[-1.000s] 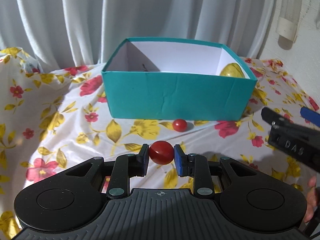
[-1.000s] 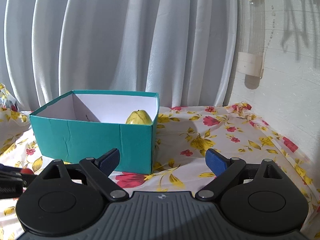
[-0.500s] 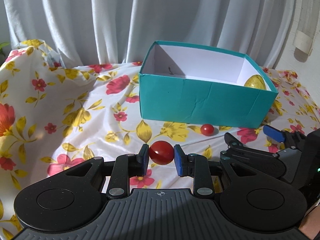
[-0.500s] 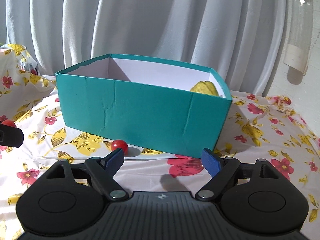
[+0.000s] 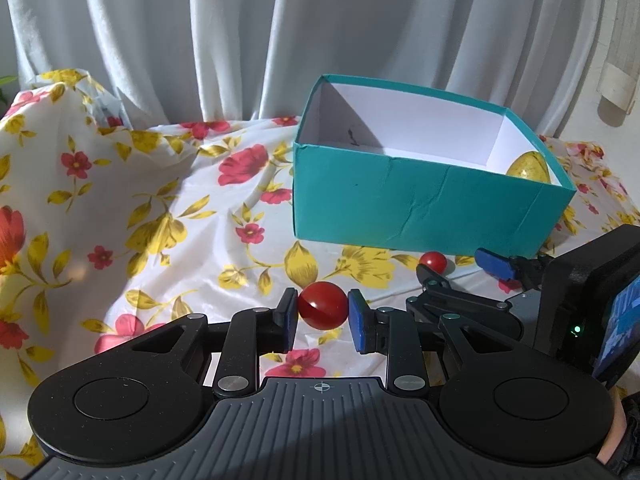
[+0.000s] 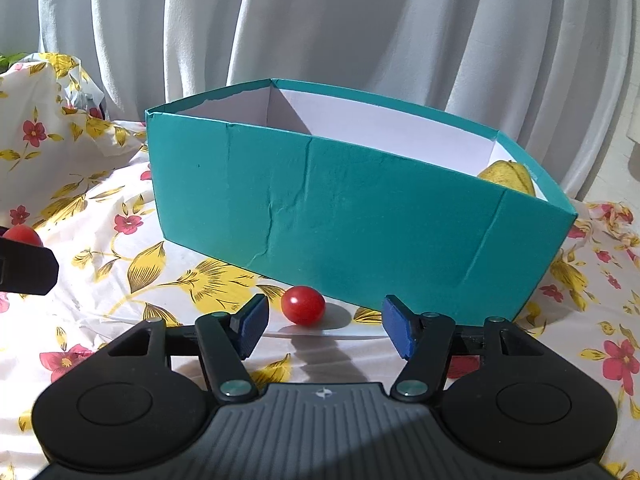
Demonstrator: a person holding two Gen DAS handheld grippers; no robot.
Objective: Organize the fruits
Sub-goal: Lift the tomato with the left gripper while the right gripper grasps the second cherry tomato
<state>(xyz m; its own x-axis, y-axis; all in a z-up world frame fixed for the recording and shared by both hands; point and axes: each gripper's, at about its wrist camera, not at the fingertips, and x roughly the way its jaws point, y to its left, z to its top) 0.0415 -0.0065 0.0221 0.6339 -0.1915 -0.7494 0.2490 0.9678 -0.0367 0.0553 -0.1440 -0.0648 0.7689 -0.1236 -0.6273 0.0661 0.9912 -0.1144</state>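
My left gripper (image 5: 322, 312) is shut on a red cherry tomato (image 5: 322, 305), held above the flowered cloth, left of and in front of the teal box (image 5: 416, 200). A yellow-green pear (image 5: 528, 167) lies in the box's right corner; it also shows in the right wrist view (image 6: 510, 176). A second cherry tomato (image 6: 303, 305) lies on the cloth against the teal box's front wall (image 6: 352, 216), just ahead of my open, empty right gripper (image 6: 324, 324). That tomato (image 5: 434, 262) and the right gripper (image 5: 460, 270) also show in the left wrist view.
A flowered cloth (image 5: 160, 216) covers the table and bunches up at the back left. White curtains (image 6: 320, 20) hang behind the box. The left gripper's finger (image 6: 24, 264) with its tomato shows at the left edge of the right wrist view.
The left gripper, still holding its tomato, has moved left and back from the box. The right gripper has swung left and down until the loose tomato lies just ahead of its open fingers.
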